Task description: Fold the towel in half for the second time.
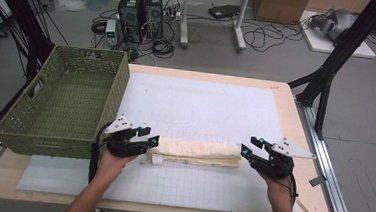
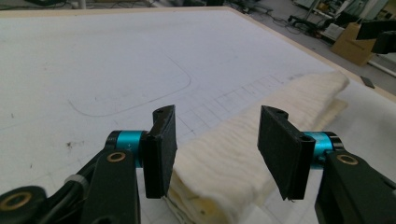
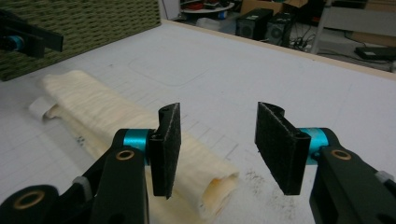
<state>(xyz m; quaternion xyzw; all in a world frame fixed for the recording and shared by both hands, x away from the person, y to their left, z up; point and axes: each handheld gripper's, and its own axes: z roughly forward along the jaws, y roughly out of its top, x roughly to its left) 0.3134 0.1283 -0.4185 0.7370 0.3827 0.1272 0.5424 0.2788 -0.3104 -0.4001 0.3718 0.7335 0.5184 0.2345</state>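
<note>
Both the left gripper [image 1: 148, 137] and right gripper [image 1: 250, 146] are standing spread, at nine and three o'clock of the folded towel [image 1: 195, 152], which is looking soft, light and floppy, best pinched at its layered ends.

I am holding my left tool [image 2: 215, 154] with its jaws standing apart, the near end of the folded cream towel [image 2: 261, 140] lying between them and neither pad pressing on it. The towel is stretching away toward the upper right across the white sheet [image 2: 116, 60] covering the counter [image 2: 289, 44].
</note>
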